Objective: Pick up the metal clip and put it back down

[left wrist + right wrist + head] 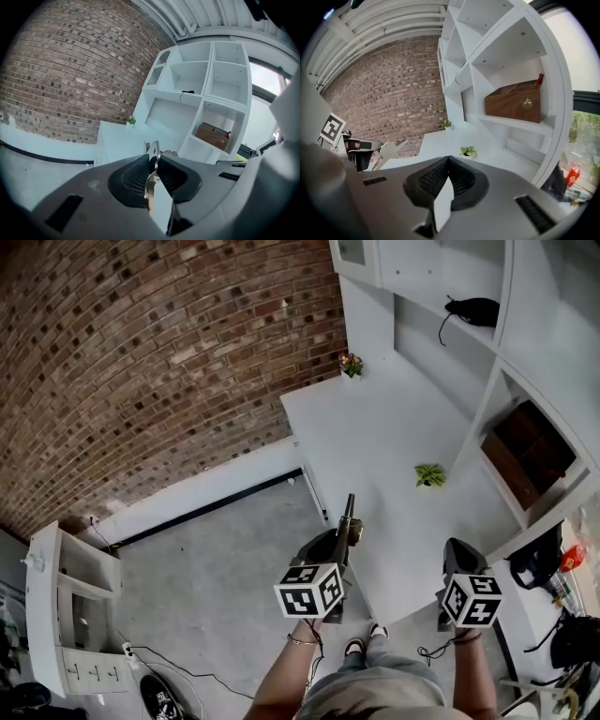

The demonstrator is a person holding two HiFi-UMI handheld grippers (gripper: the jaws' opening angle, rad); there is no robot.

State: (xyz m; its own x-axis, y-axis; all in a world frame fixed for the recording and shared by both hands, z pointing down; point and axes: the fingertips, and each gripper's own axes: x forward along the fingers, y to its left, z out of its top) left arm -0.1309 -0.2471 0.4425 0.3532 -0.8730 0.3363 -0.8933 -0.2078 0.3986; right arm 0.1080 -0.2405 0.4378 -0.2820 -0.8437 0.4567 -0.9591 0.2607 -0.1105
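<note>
Your left gripper point(343, 538) pinches the metal clip point(349, 512) near the worktop's point(375, 437) edge. Your right gripper point(457, 549) is closed and empty. A small potted plant point(430, 475) stands ahead, between them.

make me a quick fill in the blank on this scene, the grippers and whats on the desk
1. The left gripper is shut on a metal ____ that sticks out past its jaws.
2. The right gripper has its jaws together with ____ between them.
3. On the white desk stand ____ small potted plants.
4. The wall beside the desk is bare ____.

Missing words: clip; nothing; two; brick
</note>
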